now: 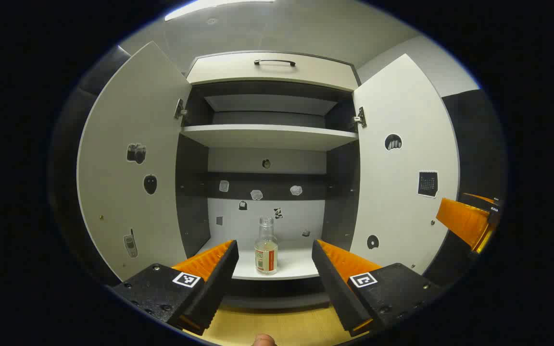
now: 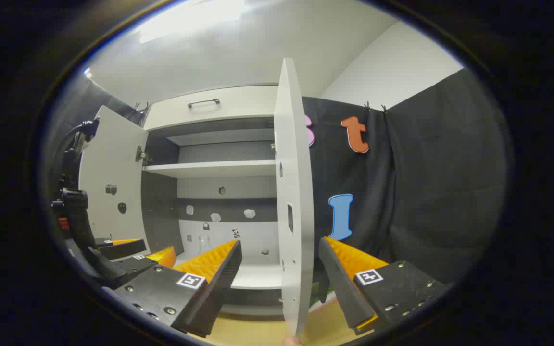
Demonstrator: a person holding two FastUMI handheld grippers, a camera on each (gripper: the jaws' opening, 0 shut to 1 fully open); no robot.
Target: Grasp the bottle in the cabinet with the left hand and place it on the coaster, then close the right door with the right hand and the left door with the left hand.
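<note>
Bottle [image 1: 266,246]: upright on cabinet bottom shelf [image 1: 291,269], ungrasped, framed between spread fingers of left hand-held gripper [image 1: 273,262] lined up for the reach; right hand-held gripper [image 2: 281,269] released, straddling open right door [image 2: 292,202] edge, seemingly poised for closing; left door [image 1: 132,163] wide open

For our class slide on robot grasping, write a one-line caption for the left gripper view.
Open left gripper faces a small bottle standing upright on the open cabinet's bottom shelf.

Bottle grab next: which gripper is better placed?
Left. The left gripper is open and frames the bottle on the cabinet's bottom shelf. The right gripper straddles the right door's edge.
</note>
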